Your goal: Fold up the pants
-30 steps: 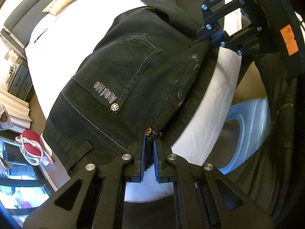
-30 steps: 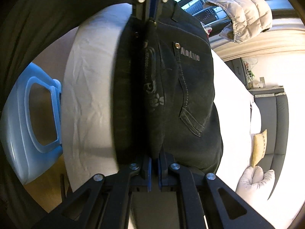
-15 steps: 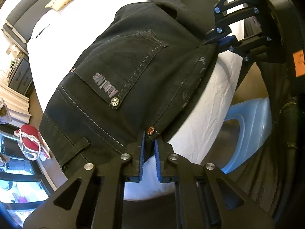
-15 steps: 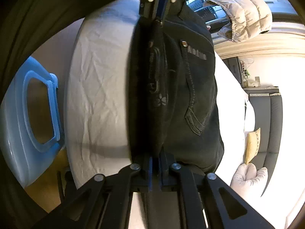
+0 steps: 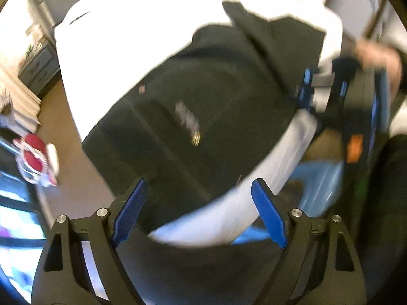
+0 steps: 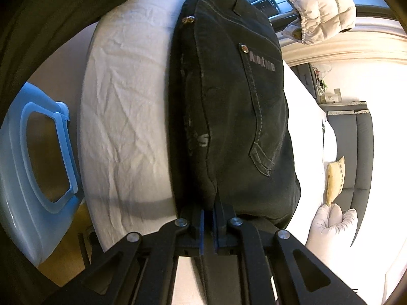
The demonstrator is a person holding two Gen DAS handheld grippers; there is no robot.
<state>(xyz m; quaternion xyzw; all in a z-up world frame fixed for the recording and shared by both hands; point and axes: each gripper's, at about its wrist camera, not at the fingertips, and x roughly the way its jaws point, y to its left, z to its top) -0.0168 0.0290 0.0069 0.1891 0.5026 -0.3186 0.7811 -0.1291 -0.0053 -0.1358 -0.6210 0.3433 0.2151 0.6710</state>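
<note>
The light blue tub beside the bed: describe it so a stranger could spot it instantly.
Start at the white-sheeted bed where the black pants lie. Off its near edge, on the wooden floor, stands the light blue tub. Nothing else there is translucent blue plastic with a large cut-out handle opening in its side.

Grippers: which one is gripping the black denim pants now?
The right gripper, jaws shut on the black denim pants. The left gripper is wide open, holding nothing.
</note>
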